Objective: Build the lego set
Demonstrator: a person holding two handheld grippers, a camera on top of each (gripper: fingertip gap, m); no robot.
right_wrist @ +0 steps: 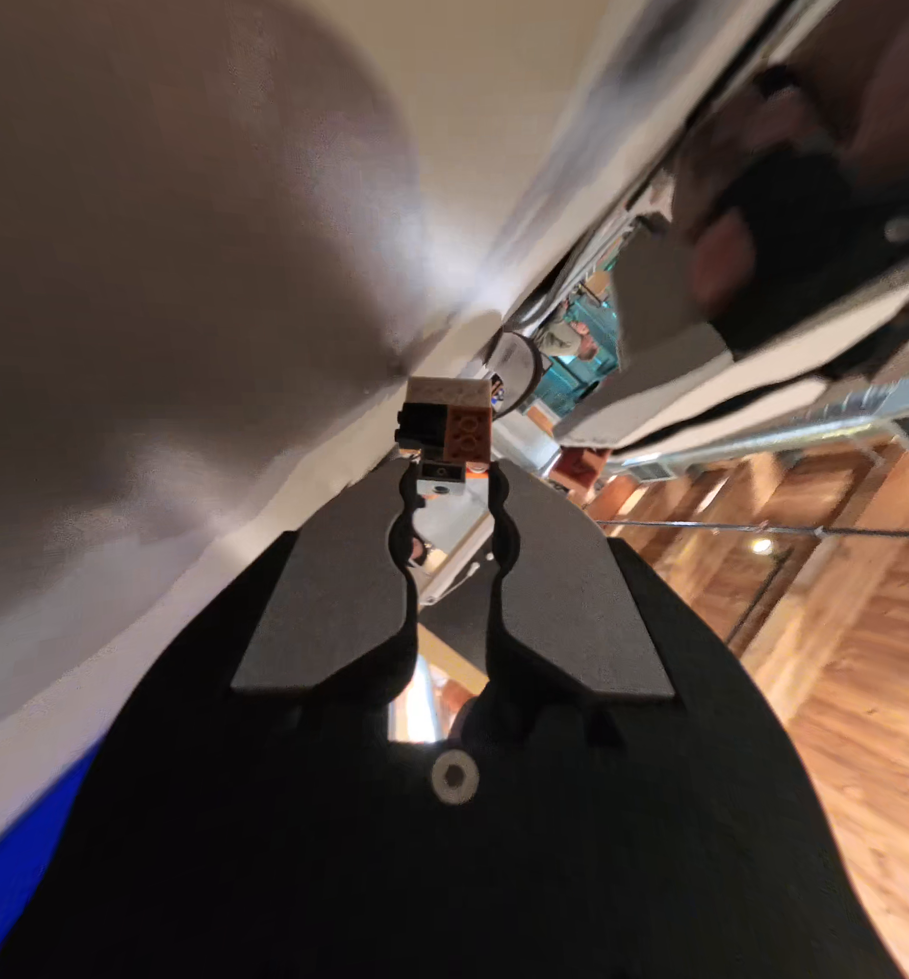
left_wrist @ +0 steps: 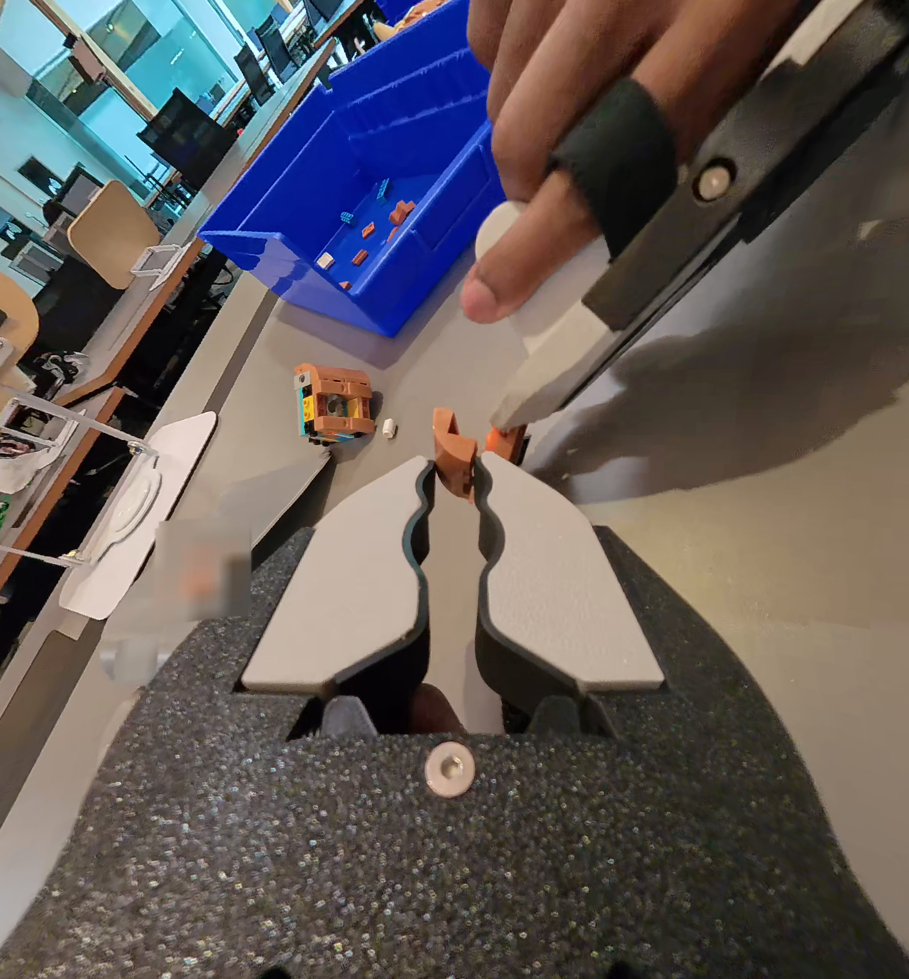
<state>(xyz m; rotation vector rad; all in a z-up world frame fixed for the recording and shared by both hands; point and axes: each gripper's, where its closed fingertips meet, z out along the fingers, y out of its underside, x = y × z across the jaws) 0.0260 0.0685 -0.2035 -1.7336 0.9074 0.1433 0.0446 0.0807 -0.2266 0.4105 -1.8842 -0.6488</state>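
Writing and brands: no readable lettering shows on any brick, bin or gripper; a mosaic patch covers a spot at the left of the left wrist view.
Blue bin: an open blue plastic storage bin [left_wrist: 304, 212] stands on the grey table [left_wrist: 707, 583], beyond the work area.
Bin contents: several small loose reddish-brown bricks [left_wrist: 401, 212], a couple of small blue bricks [left_wrist: 383, 189] and one white brick [left_wrist: 325, 260] lie scattered on its floor.
Left gripper: the left gripper [left_wrist: 455, 469] with light grey wavy-edged fingers is pinching a curved reddish-brown lego arch piece [left_wrist: 452, 450] at its tips, just above the table.
Right gripper: the right gripper [right_wrist: 449, 471] with dark grey fingers is clamped on a small lego sub-assembly [right_wrist: 447, 424] made of white, black, brown and grey bricks with a little orange; it is held against the table, which fills the upper left of the right wrist view.
Meeting point: in the left wrist view the right gripper's tip comes down just beside the arch piece; whether the two lego parts touch cannot be told.
Hand: a hand [left_wrist: 574, 132] with a black strap around one finger holds the right gripper.
Partly built model: a brown, yellow and blue lego block model [left_wrist: 333, 402] lies on the table, left of the grippers and apart from them.
Loose part: a small white cylindrical lego piece [left_wrist: 389, 427] lies just beside that model.
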